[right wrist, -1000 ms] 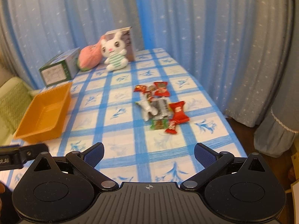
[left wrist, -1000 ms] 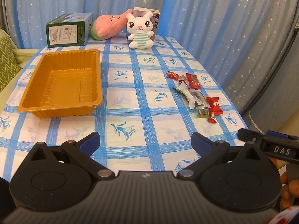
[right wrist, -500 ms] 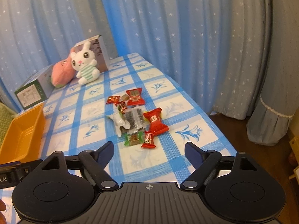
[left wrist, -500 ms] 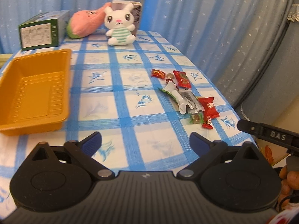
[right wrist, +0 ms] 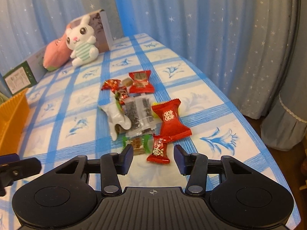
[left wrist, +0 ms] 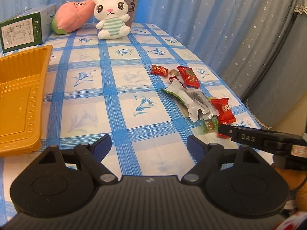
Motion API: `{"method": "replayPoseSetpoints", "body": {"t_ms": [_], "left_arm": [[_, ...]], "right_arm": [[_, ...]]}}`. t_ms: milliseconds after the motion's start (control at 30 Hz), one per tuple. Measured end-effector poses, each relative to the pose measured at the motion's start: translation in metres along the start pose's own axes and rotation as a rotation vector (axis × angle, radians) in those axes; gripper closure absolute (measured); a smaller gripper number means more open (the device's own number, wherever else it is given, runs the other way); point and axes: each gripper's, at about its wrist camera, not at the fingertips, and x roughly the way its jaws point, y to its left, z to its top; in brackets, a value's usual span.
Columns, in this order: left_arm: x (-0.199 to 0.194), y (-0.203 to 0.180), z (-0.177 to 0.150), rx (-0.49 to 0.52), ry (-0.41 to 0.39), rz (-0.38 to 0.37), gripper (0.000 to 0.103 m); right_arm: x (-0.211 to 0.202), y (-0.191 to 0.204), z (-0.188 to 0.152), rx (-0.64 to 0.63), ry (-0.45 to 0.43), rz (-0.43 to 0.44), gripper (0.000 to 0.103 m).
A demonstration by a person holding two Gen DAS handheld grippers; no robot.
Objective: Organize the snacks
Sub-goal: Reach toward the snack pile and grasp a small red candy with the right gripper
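Observation:
A pile of wrapped snacks (right wrist: 140,111) lies on the blue checked tablecloth, also seen in the left wrist view (left wrist: 191,95). My right gripper (right wrist: 153,157) is open, its fingers either side of a small red candy (right wrist: 158,150), next to a green-wrapped candy (right wrist: 137,142). A larger red packet (right wrist: 170,120) lies just beyond. My left gripper (left wrist: 148,143) is open and empty over the table's near middle. The orange tray (left wrist: 17,99) sits to its left, empty.
A white plush rabbit (left wrist: 112,15), a pink plush (left wrist: 73,19), a green box (left wrist: 25,30) and a grey box (left wrist: 132,2) stand at the far end. The table's right edge (right wrist: 249,115) drops off beside the blue curtains.
My right gripper has moved forward and down to the snack pile and narrowed around the small red candy. My left gripper has swung right, so the tray slid to the left edge.

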Motion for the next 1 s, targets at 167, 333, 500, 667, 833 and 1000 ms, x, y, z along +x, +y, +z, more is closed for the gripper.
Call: {"method": "replayPoseSetpoints", "body": {"t_ms": [167, 333, 500, 667, 833, 1000], "left_arm": [[0.007, 0.004, 0.001, 0.003, 0.005, -0.008, 0.024], [0.009, 0.012, 0.0, 0.007, 0.002, -0.012, 0.024], [0.011, 0.021, -0.002, 0.006, 0.006, -0.02, 0.024], [0.019, 0.016, -0.001, 0.039, 0.011, -0.06, 0.026], [0.038, -0.003, -0.001, 0.074, 0.028, -0.151, 0.046], [0.051, -0.025, -0.001, 0.195, 0.024, -0.178, 0.047]], "right_arm": [[0.018, 0.001, 0.001, -0.023, 0.018, -0.022, 0.084], [0.026, 0.014, 0.002, -0.058, 0.021, 0.036, 0.088], [0.028, 0.029, -0.001, -0.078, 0.057, 0.234, 0.088], [0.023, 0.025, -0.002, -0.065, 0.04, 0.154, 0.088], [0.018, 0.004, -0.002, 0.012, 0.051, 0.126, 0.088], [0.015, -0.001, -0.004, 0.027, 0.081, 0.161, 0.086]]}}
